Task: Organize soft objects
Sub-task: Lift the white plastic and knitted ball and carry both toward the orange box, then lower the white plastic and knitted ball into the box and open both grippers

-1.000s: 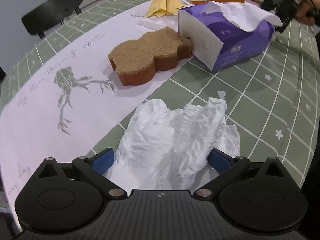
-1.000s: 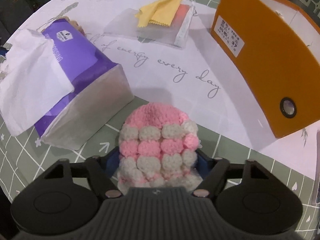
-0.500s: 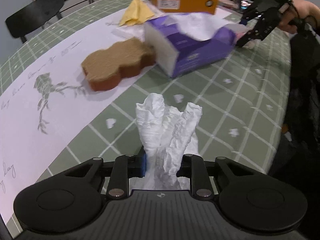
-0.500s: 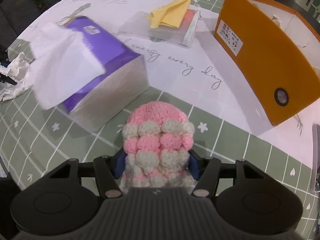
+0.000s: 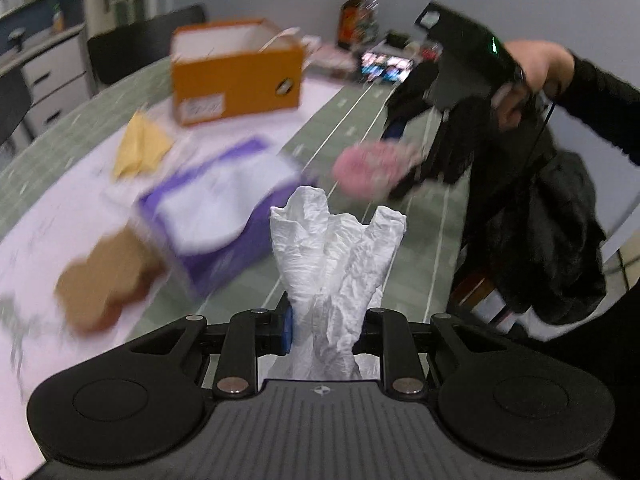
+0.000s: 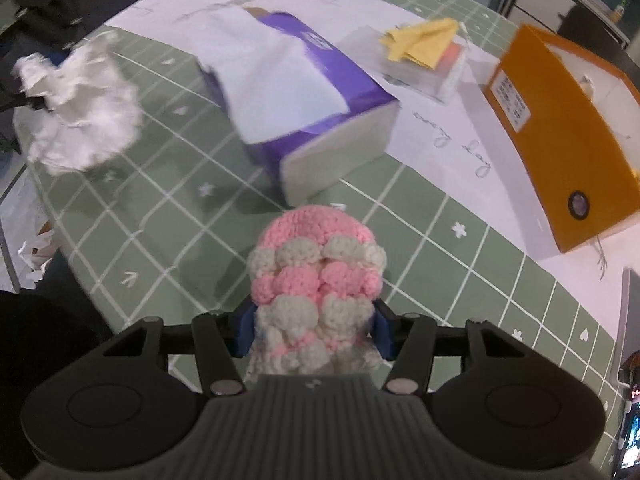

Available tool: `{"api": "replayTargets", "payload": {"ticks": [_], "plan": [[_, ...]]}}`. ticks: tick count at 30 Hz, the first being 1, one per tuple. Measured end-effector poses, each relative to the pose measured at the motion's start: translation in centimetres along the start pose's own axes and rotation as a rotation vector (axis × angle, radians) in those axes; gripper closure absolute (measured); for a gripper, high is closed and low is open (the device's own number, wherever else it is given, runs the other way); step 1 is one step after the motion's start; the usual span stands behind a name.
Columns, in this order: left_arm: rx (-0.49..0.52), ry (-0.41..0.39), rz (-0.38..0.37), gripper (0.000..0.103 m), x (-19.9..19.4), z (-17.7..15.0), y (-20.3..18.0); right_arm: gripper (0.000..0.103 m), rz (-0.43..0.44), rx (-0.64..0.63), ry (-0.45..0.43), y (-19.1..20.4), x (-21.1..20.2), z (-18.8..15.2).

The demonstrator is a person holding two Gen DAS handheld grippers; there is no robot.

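My left gripper (image 5: 326,328) is shut on a crumpled white tissue (image 5: 336,248), which stands up between the blue pads, lifted above the table. The same tissue (image 6: 84,112) shows blurred at the far left of the right wrist view. My right gripper (image 6: 312,328) holds a pink and white crocheted piece (image 6: 316,264) above the green tablecloth; its jaws are closing and the pads squeeze the yarn on both sides. In the left wrist view the crocheted piece (image 5: 368,168) hangs from that gripper, held by a hand in a black sleeve.
An open orange box (image 6: 560,132) stands at the right, a purple tissue box (image 6: 304,92) in the middle. A yellow cloth (image 6: 420,40) lies on a clear pouch behind. A brown fibre pad (image 5: 104,280) lies left of the tissue box. The green checked table (image 6: 440,240) has a white runner.
The left jaws went from wide open around the flat tissue to shut on it and lifted it. The right gripper rose with the crocheted piece, squeezing it tighter.
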State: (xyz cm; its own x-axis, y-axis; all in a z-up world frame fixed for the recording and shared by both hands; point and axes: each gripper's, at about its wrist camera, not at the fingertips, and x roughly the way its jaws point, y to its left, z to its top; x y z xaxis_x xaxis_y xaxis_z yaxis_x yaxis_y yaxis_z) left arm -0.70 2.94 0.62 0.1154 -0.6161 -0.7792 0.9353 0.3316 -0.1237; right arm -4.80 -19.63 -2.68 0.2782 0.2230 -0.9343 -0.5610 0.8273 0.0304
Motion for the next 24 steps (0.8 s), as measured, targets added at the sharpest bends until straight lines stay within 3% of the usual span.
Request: {"api": "replayTargets", "payload": {"ticks": [10,13,20,24], "plan": [[0.175,0.008,-0.007,0.076,3.5,11.3,-1.8,0.047,-0.039,-0.001,-0.085,-1.0,-4.3,-0.4],[0.168,0.002,-0.008,0.076,4.7,14.7,-0.9,0.047,-0.073,0.023,-0.119,-2.8,-5.3,-0.3],[0.178,0.003,0.072,0.076,8.6,22.4,1.2,0.047,-0.156,0.119,-0.172,-9.2,-6.4,0.9],[0.134,-0.009,0.106,0.076,10.5,26.6,3.4,0.047,-0.209,0.172,-0.193,-13.2,-6.5,2.4]]}}
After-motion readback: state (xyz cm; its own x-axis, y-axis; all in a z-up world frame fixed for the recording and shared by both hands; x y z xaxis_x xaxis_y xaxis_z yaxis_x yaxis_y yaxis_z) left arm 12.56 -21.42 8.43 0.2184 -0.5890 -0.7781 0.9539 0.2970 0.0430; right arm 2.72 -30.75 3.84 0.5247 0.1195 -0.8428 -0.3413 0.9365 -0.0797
